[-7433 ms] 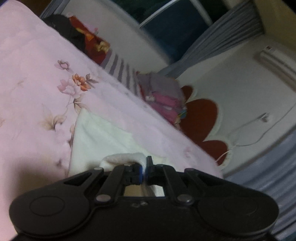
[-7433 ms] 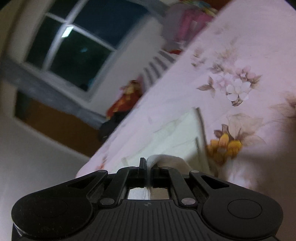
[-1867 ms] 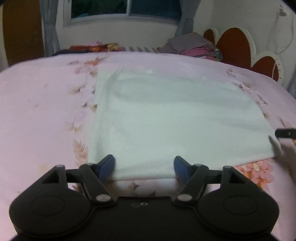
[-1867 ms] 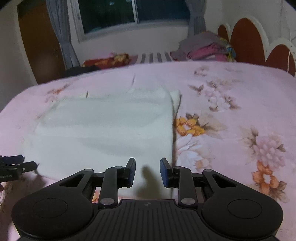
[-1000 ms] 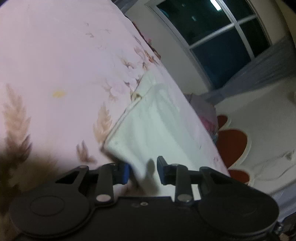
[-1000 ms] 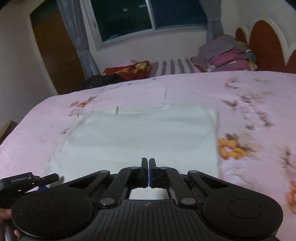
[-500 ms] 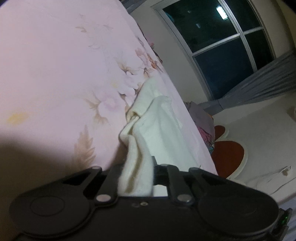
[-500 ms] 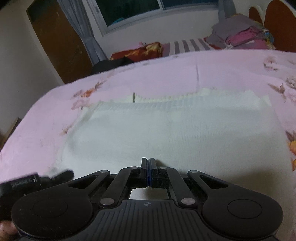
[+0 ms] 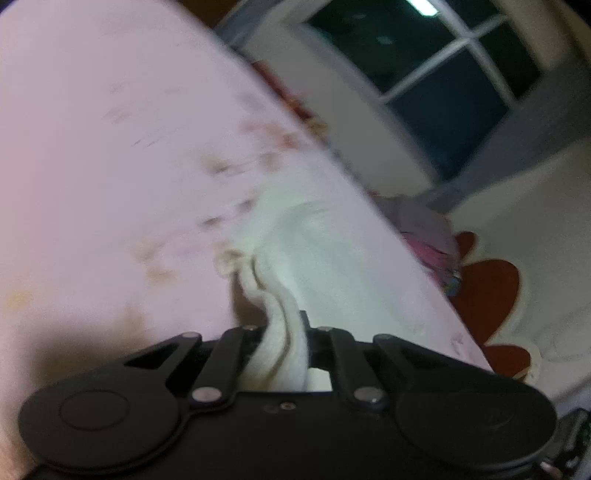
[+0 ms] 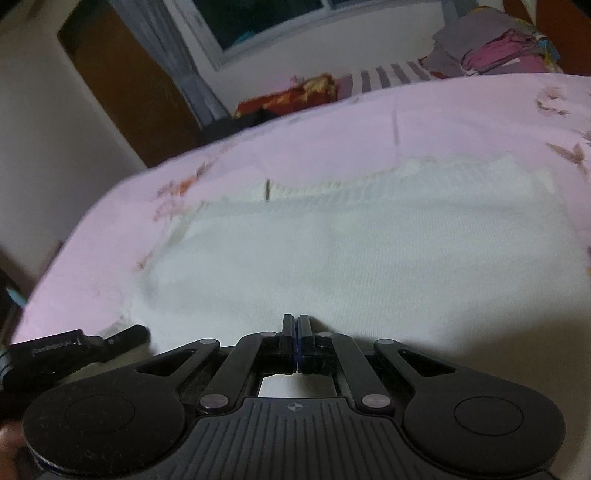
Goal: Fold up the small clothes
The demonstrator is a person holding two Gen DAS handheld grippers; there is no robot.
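My left gripper and right gripper both pinch the near edge of the cream knitted garment, its long axis crosswise on the pink floral bedsheet.

Garment: lies spread on the bed, reaching from just before the right gripper back toward the bed's far side.
Left gripper: at the garment's left edge, with a bunched fold of the cloth between its fingers and rising off the bed.
Right gripper: at the garment's near edge, fingers pressed together (whether cloth sits between them cannot be told).
Left gripper in the right wrist view: low at the left, beside the garment's near left corner.
Clothes pile: behind the bed, to the right.
Window: behind the bed, left of the pile.
Door: left of the window.
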